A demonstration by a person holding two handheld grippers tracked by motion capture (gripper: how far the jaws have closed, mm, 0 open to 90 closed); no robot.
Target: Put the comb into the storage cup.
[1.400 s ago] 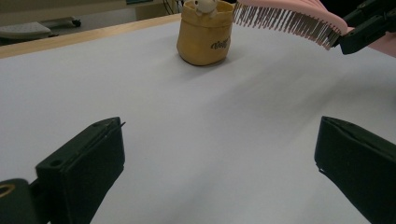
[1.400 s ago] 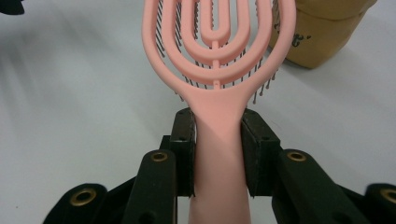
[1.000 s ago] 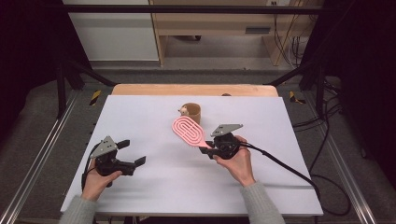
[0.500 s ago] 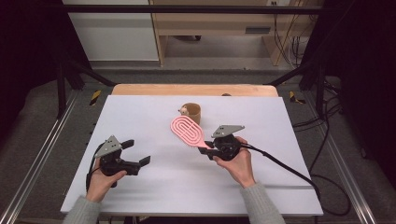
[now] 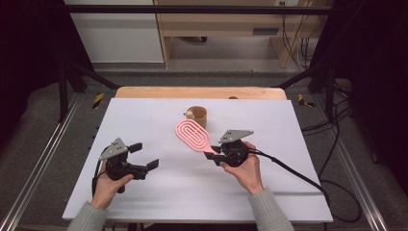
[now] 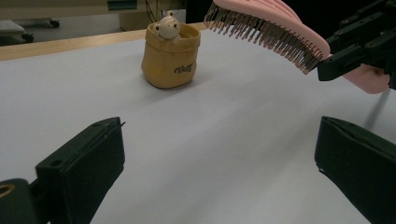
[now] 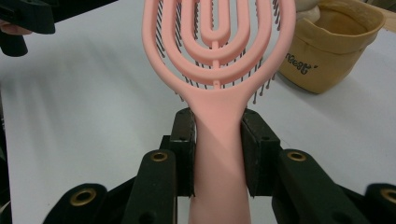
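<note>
Standing at the left of the white desk (image 5: 288, 125), the left gripper (image 5: 140, 156) hovers low over the bare surface with its fingers (image 6: 81, 161) released and spread wide, nothing between them; its hand (image 5: 108, 185) wraps the body from below.

Further along, toward the far middle of the desk, sits a small tan pouch (image 5: 197, 114) with a little toy figure (image 6: 167, 27) peeking out of its top. It stands upright, apart from everything else.

Next comes the pink hairbrush (image 5: 193, 135), held up off the desk at a slant, its head just this side of the pouch and its bristles (image 6: 261, 35) facing down. The head is an open frame of looped ribs, so I'd judge it light and fairly stiff, with some give in the ribs and soft, springy bristles that offer no purchase. The plastic looks smooth and a touch slippery.

At the right, the right gripper (image 5: 217, 153) has its fingers (image 7: 184, 149) clenched on the brush's handle (image 7: 218, 154), one pad on each flat side, just below where the neck widens into the head. That solid, narrow handle seems the sensible place to take it; squeezing the ribbed head would likely flex it or let it twist out.
</note>
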